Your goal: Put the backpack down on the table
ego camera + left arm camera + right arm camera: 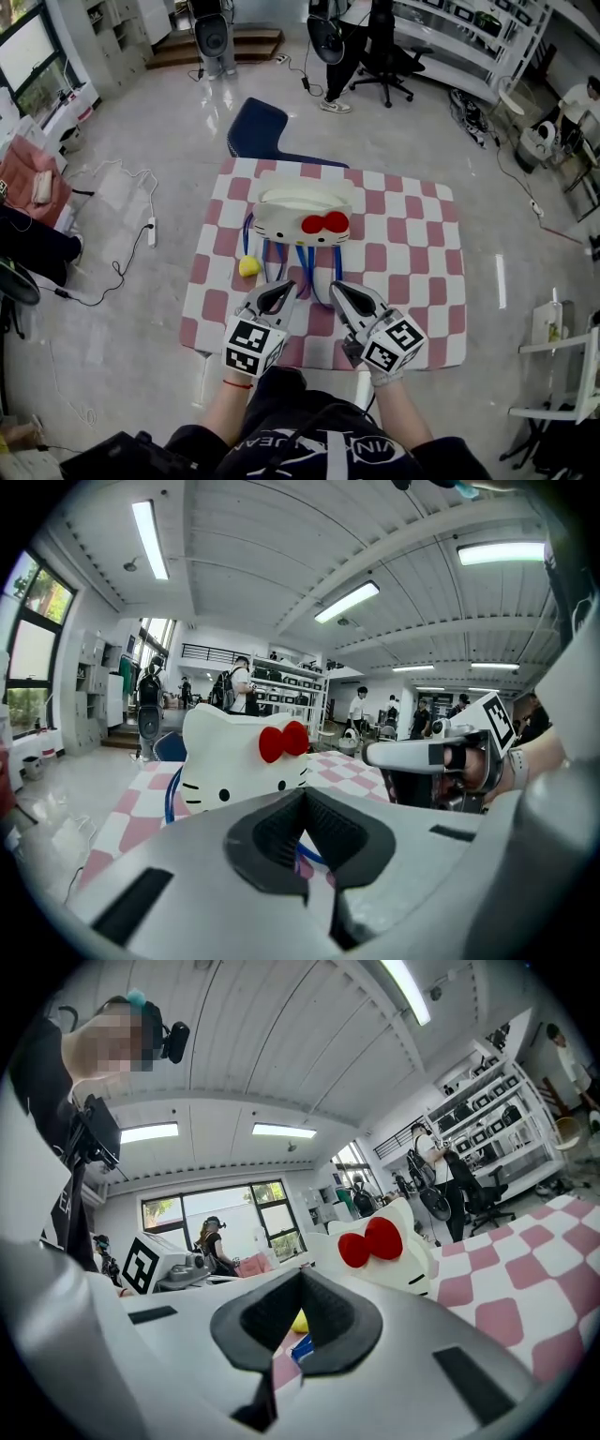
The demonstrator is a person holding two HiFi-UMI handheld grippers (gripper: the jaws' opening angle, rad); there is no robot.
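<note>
Head view: the white cat-faced backpack (302, 216) lies on the checked bench (412, 246), its blue straps (303, 262) trailing toward the person, with a yellow object (248, 267) just beside it. The left hand-held gripper (284, 287) and right hand-held gripper (336, 287) hover near the front edge, both with jaws pressed together.

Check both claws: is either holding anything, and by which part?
Nothing is held. The left claw and right claw are shut and empty; the backpack rests on the table, its blue straps loose between them.
</note>
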